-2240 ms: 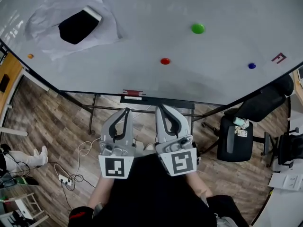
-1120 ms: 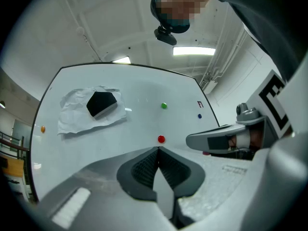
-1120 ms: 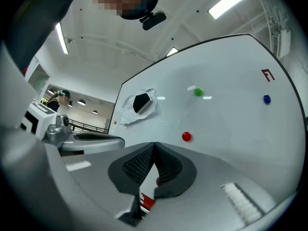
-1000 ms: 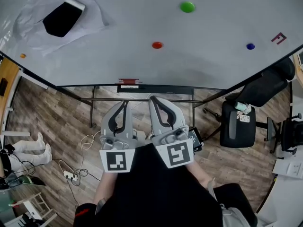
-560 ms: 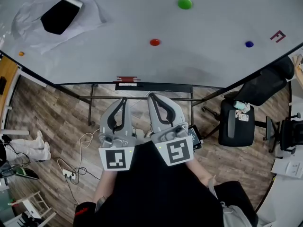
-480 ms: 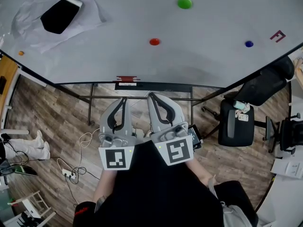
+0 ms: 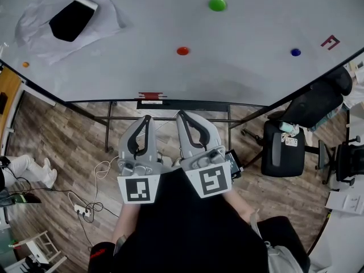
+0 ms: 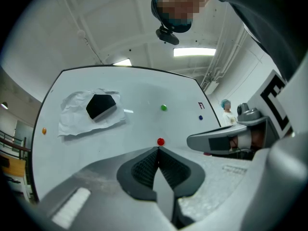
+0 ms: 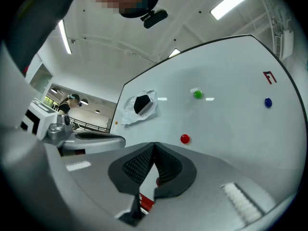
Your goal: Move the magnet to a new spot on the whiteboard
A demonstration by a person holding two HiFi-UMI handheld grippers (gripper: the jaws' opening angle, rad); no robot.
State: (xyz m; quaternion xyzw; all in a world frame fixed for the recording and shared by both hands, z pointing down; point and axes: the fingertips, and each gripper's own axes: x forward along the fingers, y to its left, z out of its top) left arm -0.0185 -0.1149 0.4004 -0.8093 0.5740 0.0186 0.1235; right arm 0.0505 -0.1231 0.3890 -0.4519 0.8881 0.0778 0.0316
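Head view: you hold the left gripper (image 7: 147,119) and the right gripper (image 7: 181,114) side by side, close to your body, below the lower edge of the whiteboard (image 7: 114,67). Neither is touching the board, a waiting stance before any reach. The red magnet (image 7: 182,51) sits low on the board, almost straight ahead of both tips. That makes it the likeliest one to move. A green magnet (image 7: 216,4) is higher up and a blue magnet (image 7: 296,52) is well off to the right. A black eraser (image 7: 73,20) lies on crumpled paper (image 7: 40,36) at the upper left.

Left gripper view: your jaws are pressed together with nothing between them. The red magnet shows just above their tip, well apart from them.

Right gripper view: these jaws are also fully closed and empty, aimed slightly left of the red magnet. You would need to spread one pair before it could take the magnet's rim.
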